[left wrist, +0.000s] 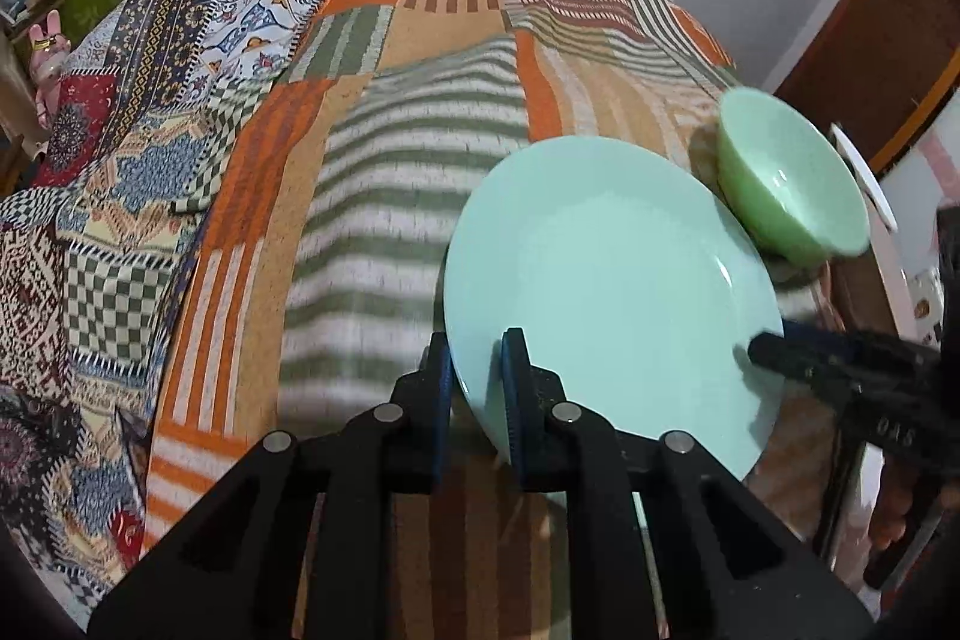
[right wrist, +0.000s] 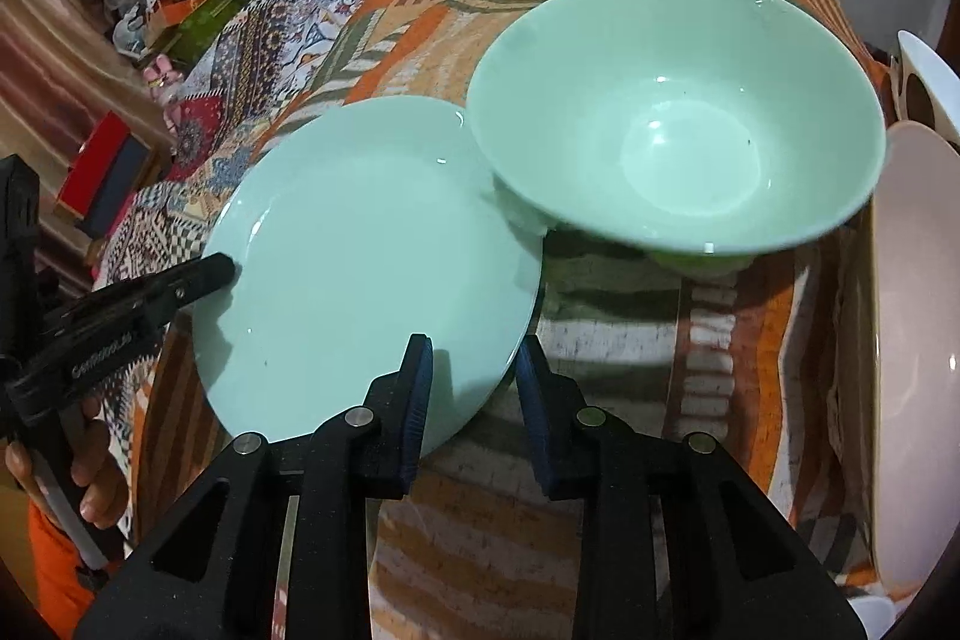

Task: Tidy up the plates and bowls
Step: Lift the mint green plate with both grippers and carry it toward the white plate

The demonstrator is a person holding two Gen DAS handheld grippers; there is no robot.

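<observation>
Patchwork cloth (left wrist: 372,196), both grippers (left wrist: 477,370) (right wrist: 474,382) pinching plate (left wrist: 606,280) rim, bowl (right wrist: 678,124) adjacent

Both views are evenly lit by soft indoor light from above, neither dim nor harsh. Small white glints sit on the plate (left wrist: 606,280) and inside the bowl (right wrist: 678,124); the bowl throws a soft shadow on the cloth (right wrist: 630,340). Fisheye bending curves the edges, with black vignette in the corners. The cloth's stripes and the bowl's rim are smeared by motion blur.
</observation>
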